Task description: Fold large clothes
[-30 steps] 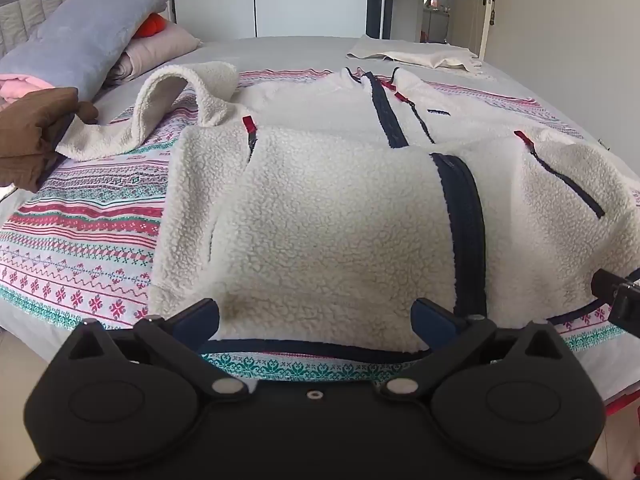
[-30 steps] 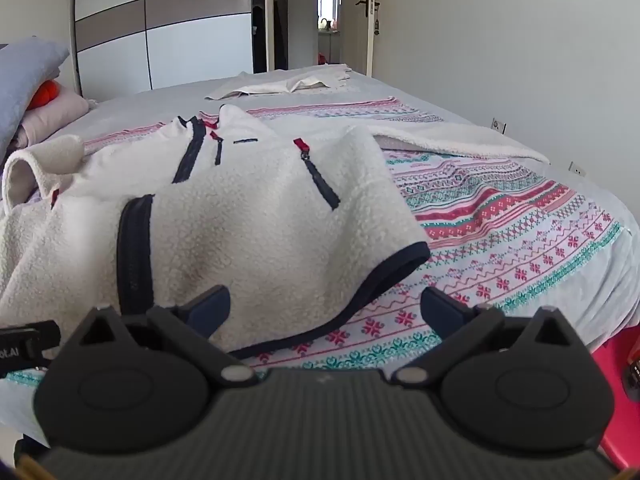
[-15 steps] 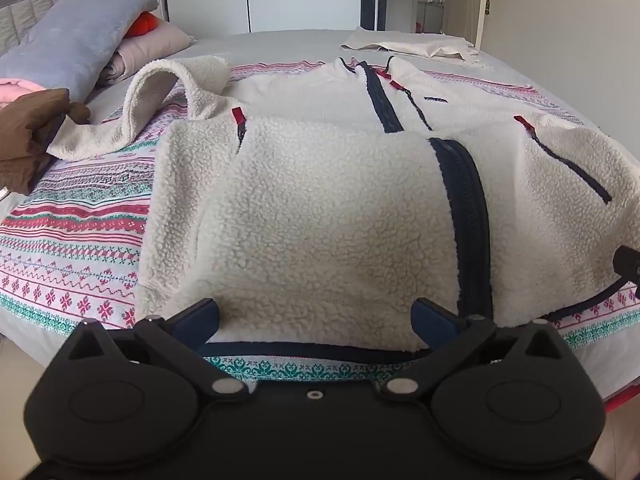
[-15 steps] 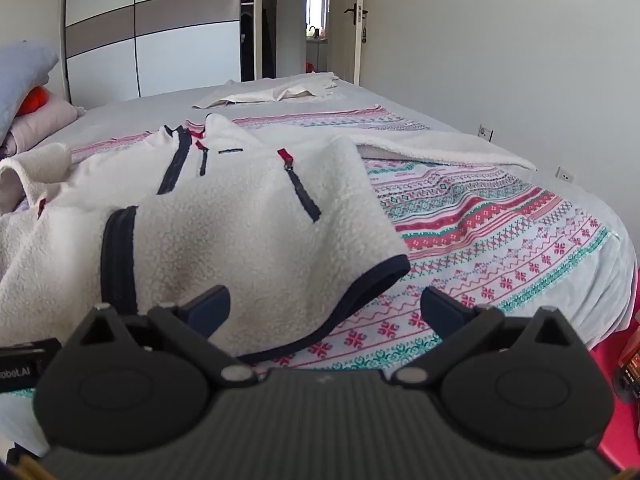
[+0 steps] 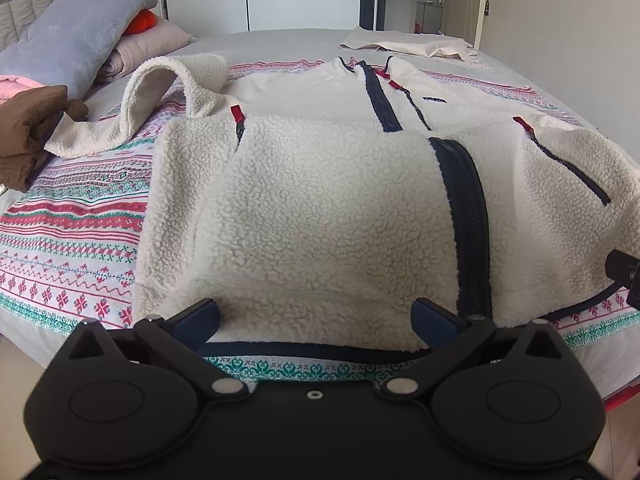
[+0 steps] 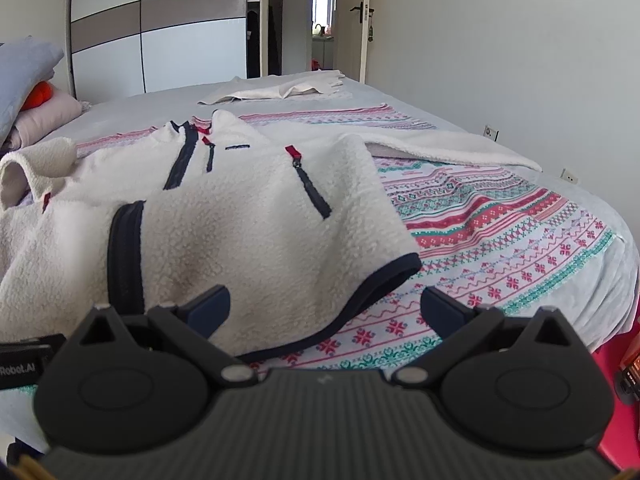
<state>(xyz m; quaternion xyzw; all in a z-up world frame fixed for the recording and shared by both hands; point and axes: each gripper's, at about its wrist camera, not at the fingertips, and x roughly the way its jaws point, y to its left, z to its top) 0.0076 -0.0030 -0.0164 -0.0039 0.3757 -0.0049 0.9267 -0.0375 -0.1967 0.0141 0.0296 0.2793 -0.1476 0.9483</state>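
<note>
Fleece jacket [image 5: 320, 208] lay spread on the bed [image 5: 72, 216], zipper up, its long axis running from the navy hem at 6 o'clock to the collar at 12 o'clock. Left gripper [image 5: 316, 316] hung just off the hem's middle, jaws wide apart and empty, the hem passing between them. Right gripper [image 6: 324, 304] sat at the jacket's right hem corner [image 6: 400, 268], also spread and holding nothing. Both looked equally near the hem, so a two-point pinch there, lifting toward 12 o'clock, seemed the likely fold.
</note>
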